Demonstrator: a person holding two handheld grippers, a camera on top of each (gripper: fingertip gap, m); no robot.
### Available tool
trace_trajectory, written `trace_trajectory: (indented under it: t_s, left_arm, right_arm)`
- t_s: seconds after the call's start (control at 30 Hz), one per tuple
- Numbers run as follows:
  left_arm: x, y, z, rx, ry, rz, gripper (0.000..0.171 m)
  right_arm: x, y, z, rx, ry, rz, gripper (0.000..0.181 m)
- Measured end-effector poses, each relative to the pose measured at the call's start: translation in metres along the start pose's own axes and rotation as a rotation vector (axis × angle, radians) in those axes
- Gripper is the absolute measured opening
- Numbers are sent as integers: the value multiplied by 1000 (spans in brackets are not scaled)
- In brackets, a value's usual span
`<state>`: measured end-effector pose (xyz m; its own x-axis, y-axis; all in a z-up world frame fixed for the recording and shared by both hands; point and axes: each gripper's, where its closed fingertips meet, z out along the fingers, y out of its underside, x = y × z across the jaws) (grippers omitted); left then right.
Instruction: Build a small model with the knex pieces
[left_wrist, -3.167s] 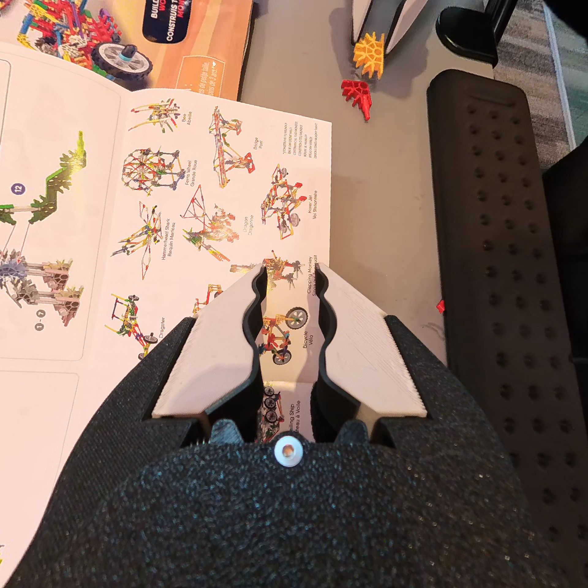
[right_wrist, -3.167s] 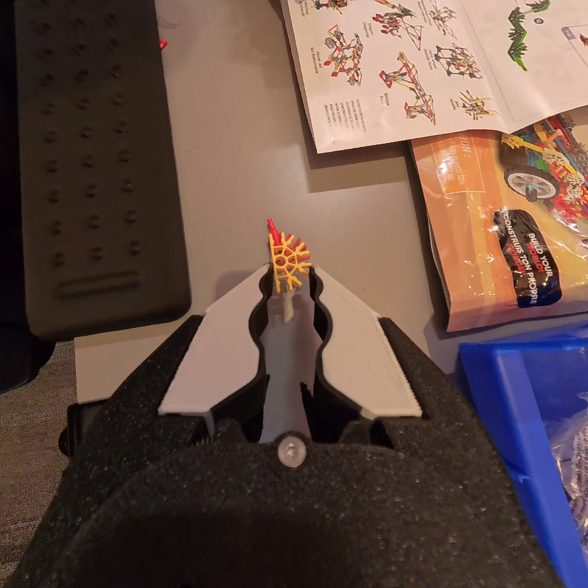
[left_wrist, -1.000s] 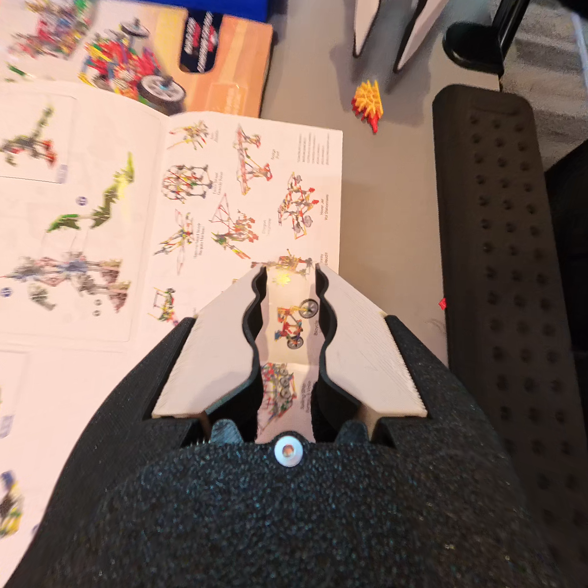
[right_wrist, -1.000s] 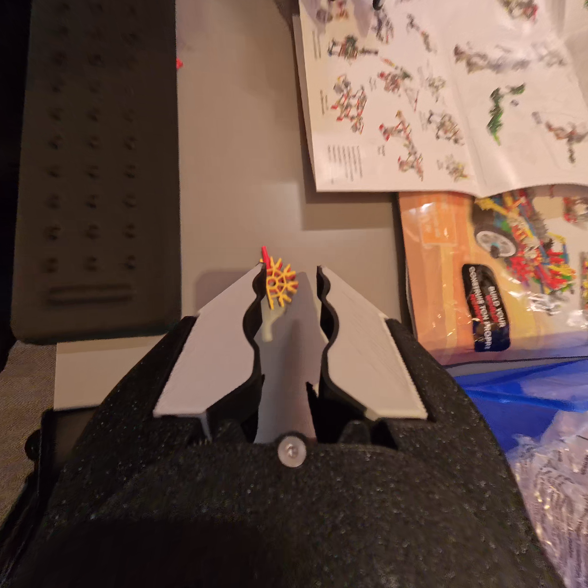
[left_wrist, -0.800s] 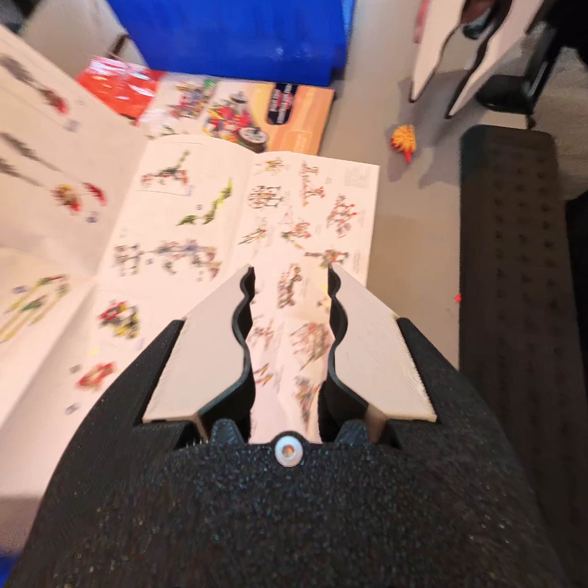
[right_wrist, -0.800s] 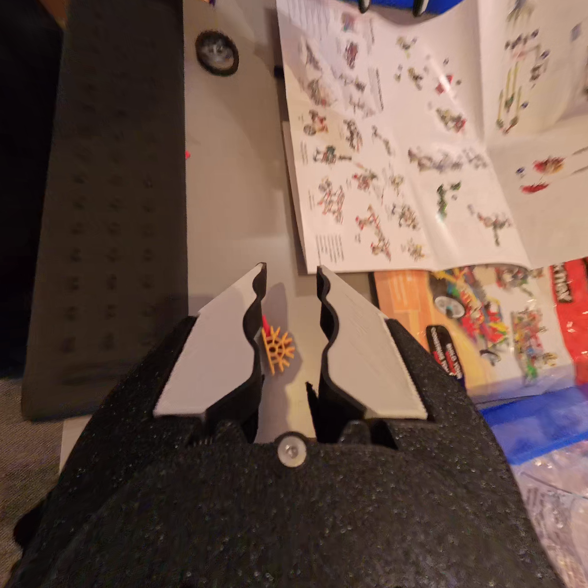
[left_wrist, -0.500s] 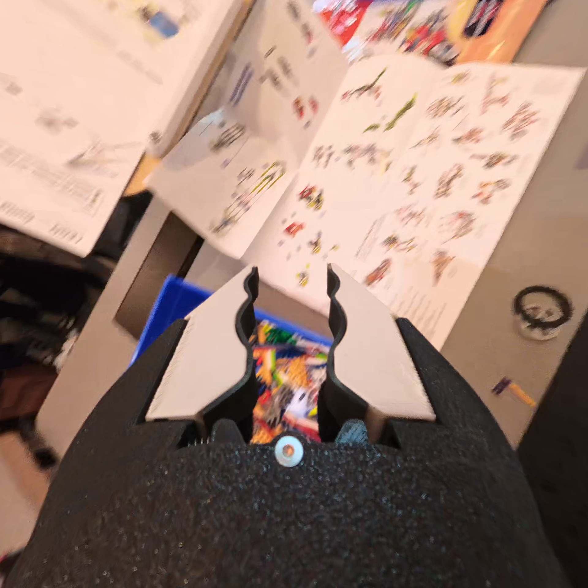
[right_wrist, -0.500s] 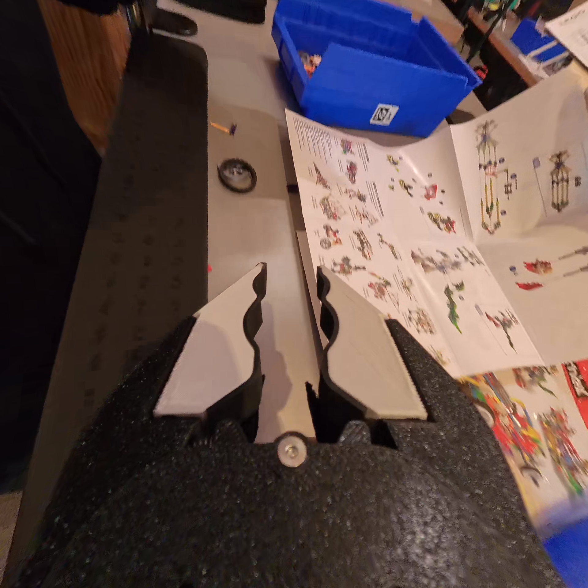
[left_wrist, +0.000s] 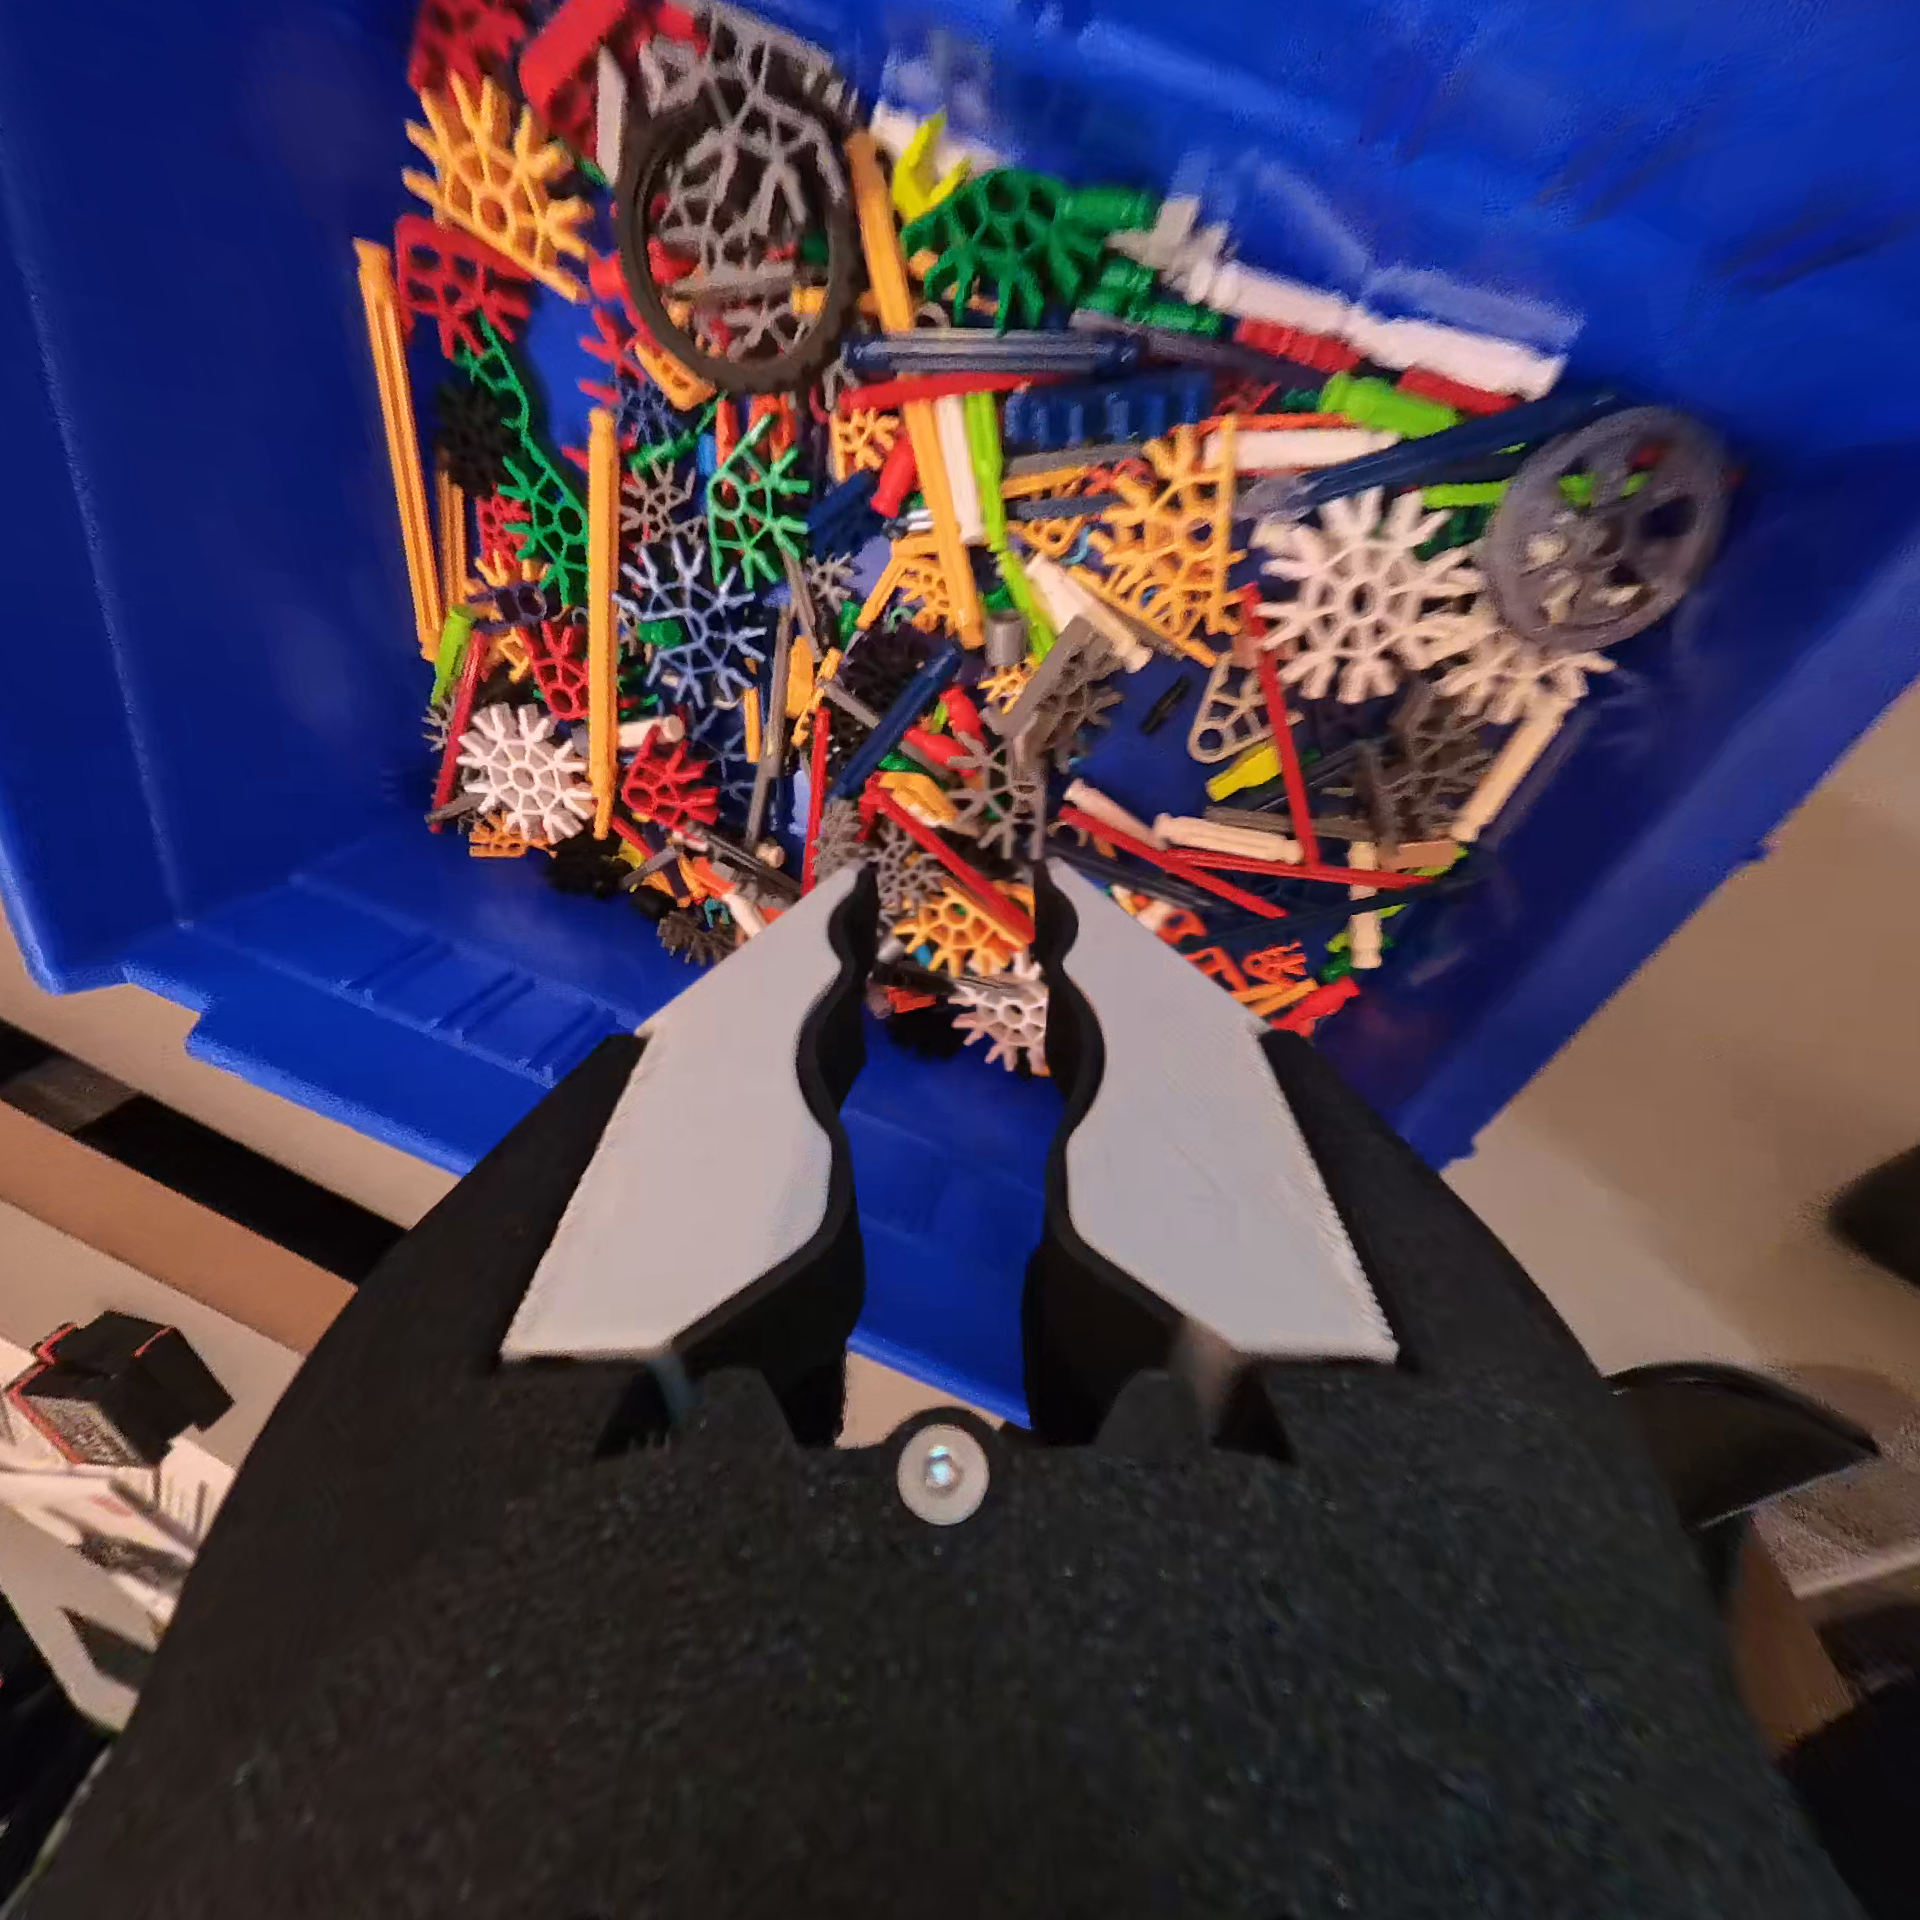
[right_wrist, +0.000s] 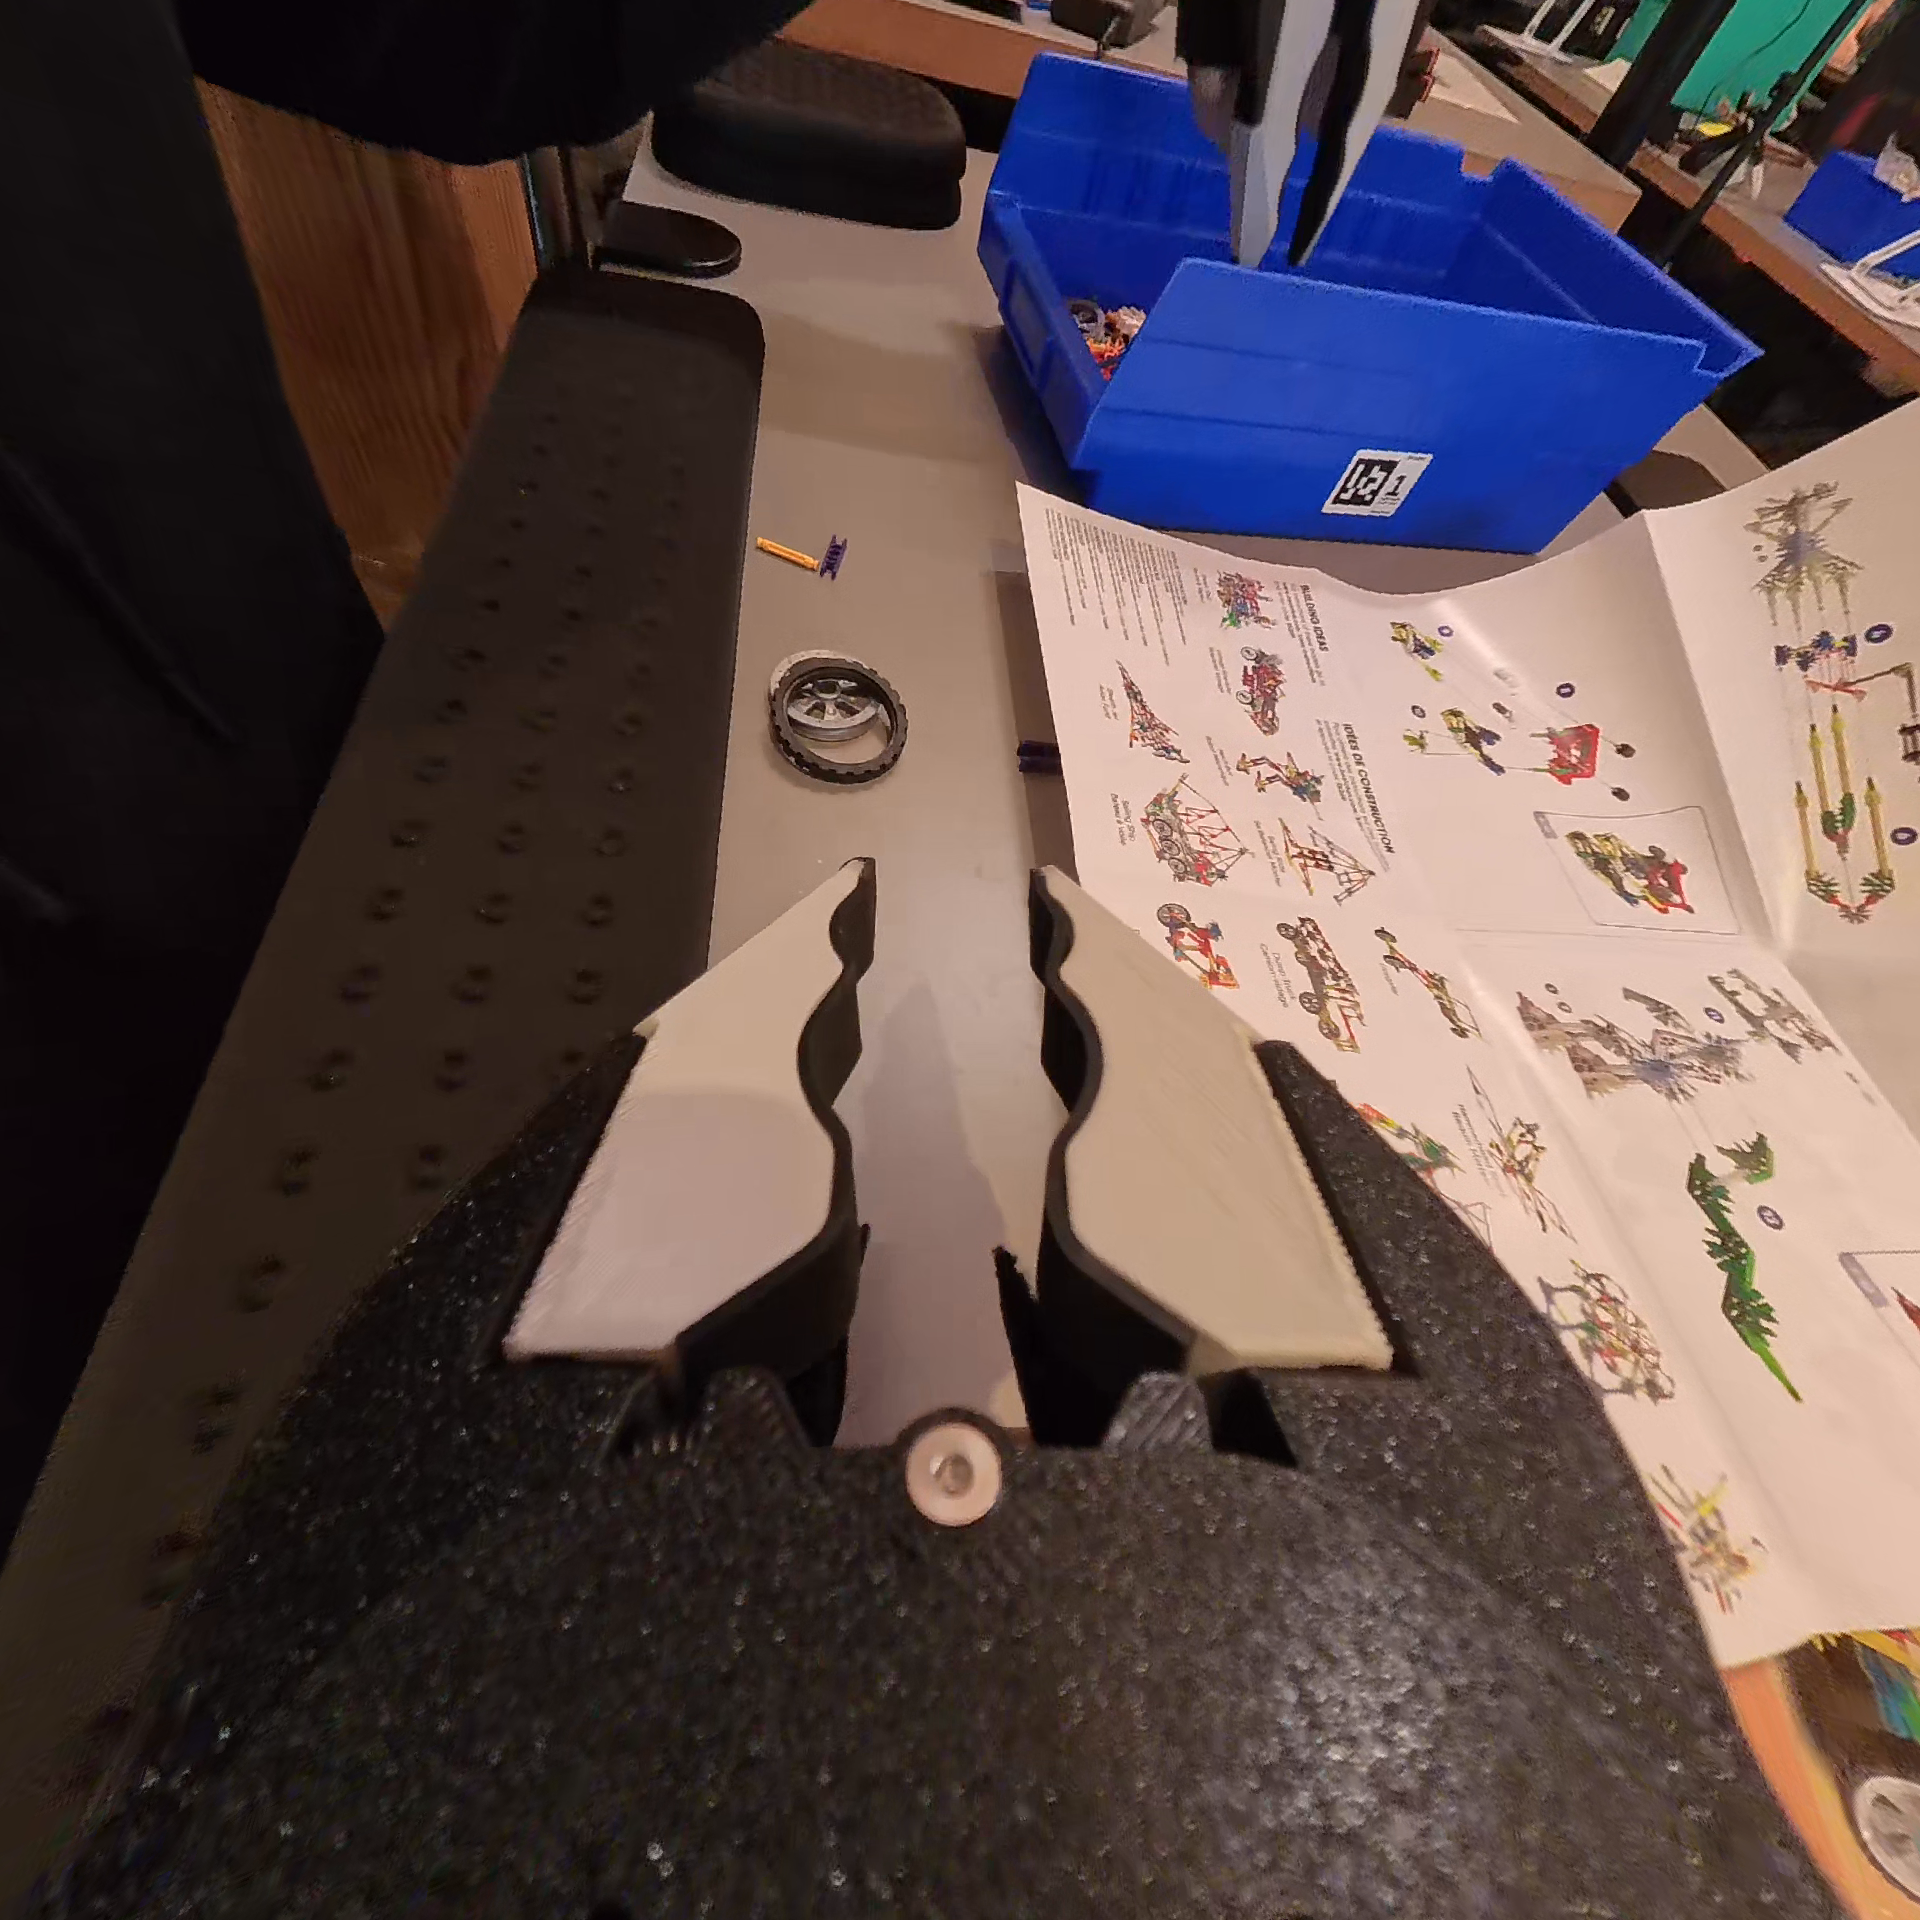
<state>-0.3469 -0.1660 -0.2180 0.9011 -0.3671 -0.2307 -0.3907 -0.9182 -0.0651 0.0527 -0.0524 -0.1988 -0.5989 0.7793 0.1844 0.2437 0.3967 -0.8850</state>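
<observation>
Left wrist view: left gripper (left_wrist: 948, 883) gapes over blue bin (left_wrist: 187, 520); right gripper (right_wrist: 951, 873) likewise empty.

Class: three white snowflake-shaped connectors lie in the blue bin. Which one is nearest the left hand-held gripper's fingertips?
The small white snowflake-shaped plastic connector just inside the left hand-held gripper's right fingertip; the other two lie farther up the blue plastic bin.

The left gripper (left_wrist: 948, 883) has smooth, matt pale-grey plastic fingers (left_wrist: 717, 1122) with black rubbery-looking inner pads, set in a rough, grainy black body. Beyond it the blue bin (left_wrist: 208, 520) is glossy moulded plastic, filled with shiny plastic rods and connectors (left_wrist: 935, 582). In the right wrist view the right gripper (right_wrist: 952, 878) shows the same finish. At centre the table (right_wrist: 894, 416) is smooth matt grey; at left lies a matt black dimpled pad (right_wrist: 499, 727); at right a smooth printed paper sheet (right_wrist: 1455, 935).
</observation>
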Motion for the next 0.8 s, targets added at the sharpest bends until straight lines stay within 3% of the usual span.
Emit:
trace_trajectory:
  t_s: [0.23,0.37,0.47,0.57,0.8]
  left_arm:
    - [-25,19,11,-94,1,-1,29]
    - [0,21,11,-96,167,12,29]
    - [19,35,18,-184,236,67,29]
    - [1,49,23,-258,139,82,30]
    - [-60,19,12,-111,-57,63,47]
  right_arm:
    - [3,6,3,21,-19,29,29]
    - [9,12,2,12,-9,35,29]
    - [10,12,0,23,-8,44,29]
    - [11,12,0,30,-10,48,28]
    - [11,16,4,15,-13,53,28]
